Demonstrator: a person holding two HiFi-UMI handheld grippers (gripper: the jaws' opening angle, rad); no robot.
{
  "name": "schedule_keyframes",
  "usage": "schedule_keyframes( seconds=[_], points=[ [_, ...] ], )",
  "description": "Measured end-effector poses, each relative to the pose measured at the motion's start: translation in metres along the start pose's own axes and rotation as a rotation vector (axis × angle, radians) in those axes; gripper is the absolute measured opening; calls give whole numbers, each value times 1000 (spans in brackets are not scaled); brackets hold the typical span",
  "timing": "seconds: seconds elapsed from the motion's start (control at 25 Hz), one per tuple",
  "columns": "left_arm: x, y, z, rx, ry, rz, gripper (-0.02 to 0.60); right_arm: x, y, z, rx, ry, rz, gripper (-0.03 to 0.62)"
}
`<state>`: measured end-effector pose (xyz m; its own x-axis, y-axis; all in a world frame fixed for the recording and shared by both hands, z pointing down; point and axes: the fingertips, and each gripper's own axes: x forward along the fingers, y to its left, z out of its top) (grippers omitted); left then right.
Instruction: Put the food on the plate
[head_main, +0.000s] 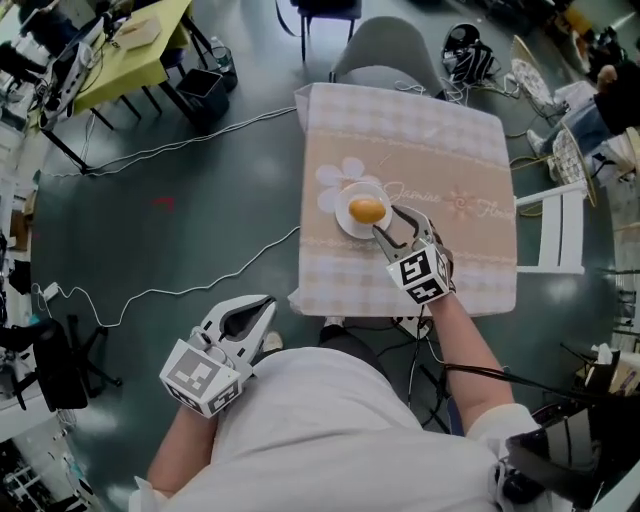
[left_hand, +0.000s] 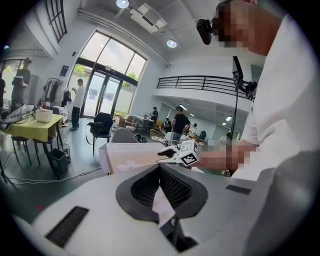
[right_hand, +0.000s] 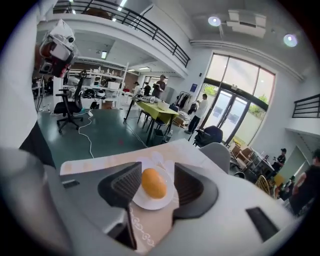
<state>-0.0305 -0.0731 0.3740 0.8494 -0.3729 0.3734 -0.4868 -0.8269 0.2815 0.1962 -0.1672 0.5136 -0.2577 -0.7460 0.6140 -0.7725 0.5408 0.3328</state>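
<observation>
A golden, egg-shaped piece of food (head_main: 367, 210) lies in the middle of a small white plate (head_main: 343, 222) on the cloth-covered table (head_main: 470, 150), and the job looks done. The right gripper (head_main: 388, 222) hovers just beside the plate's near edge, tilted downward, its tongs apart and clamped on nothing; along its jaws the food is seen framed between them, resting on the plate beyond. Smooth and rounded, the food looks light and liable to roll or slip, so any fresh hold would best take it gently across its narrow middle. The left gripper (head_main: 262, 306) hangs clear of the table by the person's hip, tongs together and empty.
</observation>
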Motion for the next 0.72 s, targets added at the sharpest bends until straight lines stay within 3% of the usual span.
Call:
schedule_keyframes(
  seconds=[0.12,0.2,0.56,0.72],
  points=[
    [-14,-4,-1,43,-4,-67,9,-36,16,10,55,-15,-59,102],
    [-25,-5,-3,63,-4,-106,9,-56,37,15,108,-21,-69,49],
    [-76,-24,-38,124,21,-288,9,-128,170,34,314,-40,-75,14],
    [-103,-38,-56,151,25,-349,9,-150,227,45,340,-39,-80,12]
  ],
)
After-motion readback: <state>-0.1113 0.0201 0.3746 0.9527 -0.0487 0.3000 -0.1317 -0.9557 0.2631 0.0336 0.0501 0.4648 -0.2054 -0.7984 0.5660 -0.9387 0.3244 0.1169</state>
